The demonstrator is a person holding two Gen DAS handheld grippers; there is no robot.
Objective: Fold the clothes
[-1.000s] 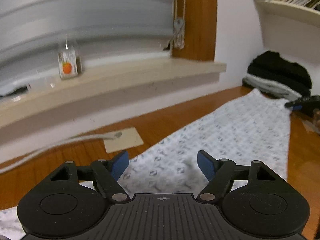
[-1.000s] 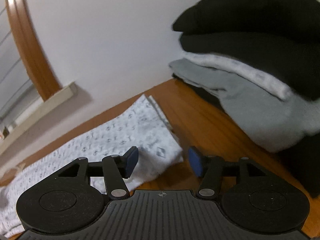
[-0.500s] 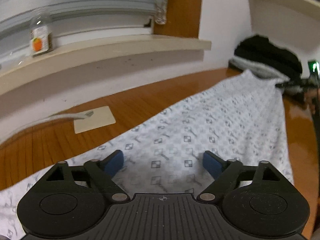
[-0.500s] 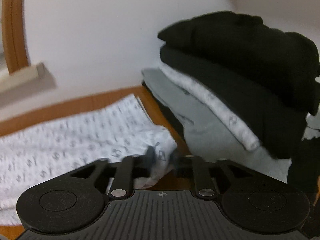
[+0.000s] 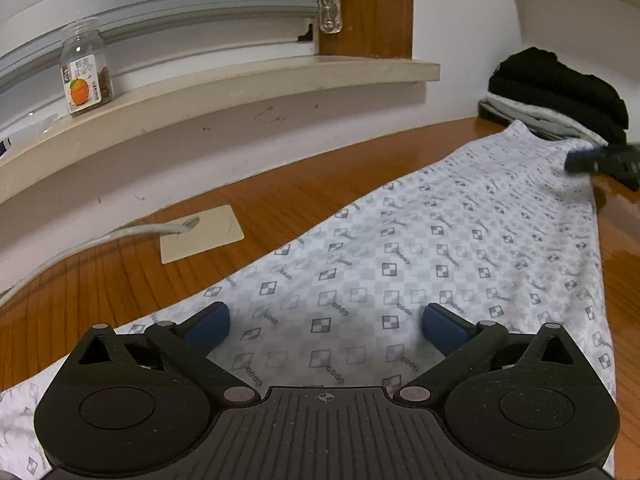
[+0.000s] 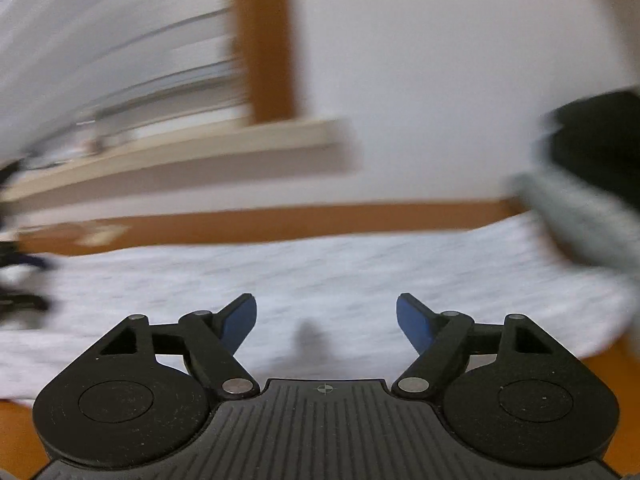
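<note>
The white garment with a grey checker print (image 5: 420,256) lies flat on the brown wooden worktop (image 5: 280,196). Above it the left tongs (image 5: 326,326) and right tongs (image 6: 326,320) are opening, nothing between them. A stack of folded black and grey clothes (image 5: 560,92) sits at its far end.

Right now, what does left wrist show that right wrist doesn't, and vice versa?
Only left wrist: a glass jar on the windowsill, a beige plate with its cable, and the cloth's sharp checked print.

Only right wrist: nothing distinct; it is motion-blurred.

Both: the patterned cloth flat on the wooden table, the stack of folded clothes, and each view's own hand-held gripper, left and right, jaws opening, nothing gripped.
</note>
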